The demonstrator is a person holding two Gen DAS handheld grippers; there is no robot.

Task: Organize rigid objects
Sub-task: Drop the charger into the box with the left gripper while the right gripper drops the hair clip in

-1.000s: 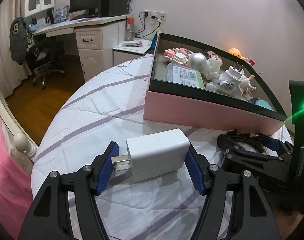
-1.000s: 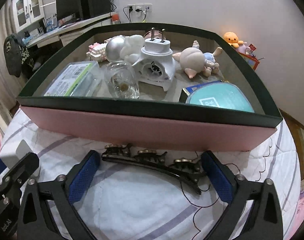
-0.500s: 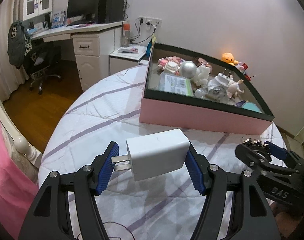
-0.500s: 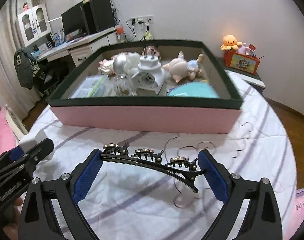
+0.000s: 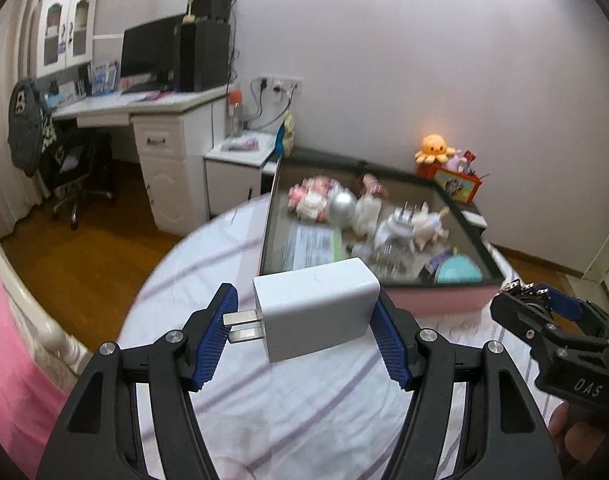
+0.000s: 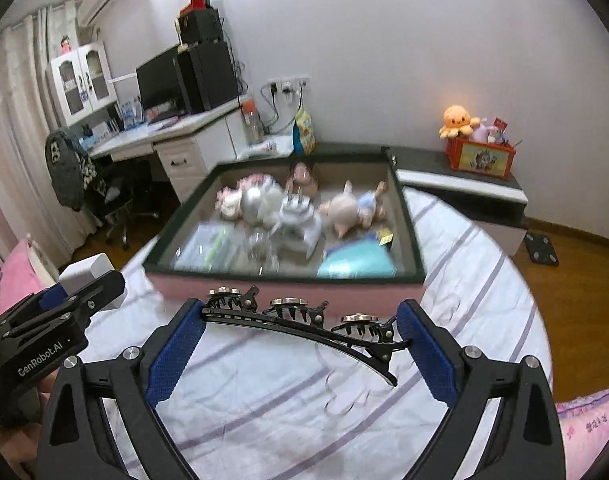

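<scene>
Both tools have risen since the earlier frames, so the bed and the box now sit lower and farther off in each view. The left tool is clamped on a white charger, one blue pad on the prongs, the other on its flat end, held in the air above the striped bedspread. The right tool is clamped lengthwise on a black hair clip, also clear of the bedspread. Beyond both lies the pink box with a dark rim, holding blurred toys, a silver ball and a teal item. Only the left view shows the charger's prongs; the right view shows just a corner of it. Only the right view shows the whole clip; the left view catches its end.
</scene>
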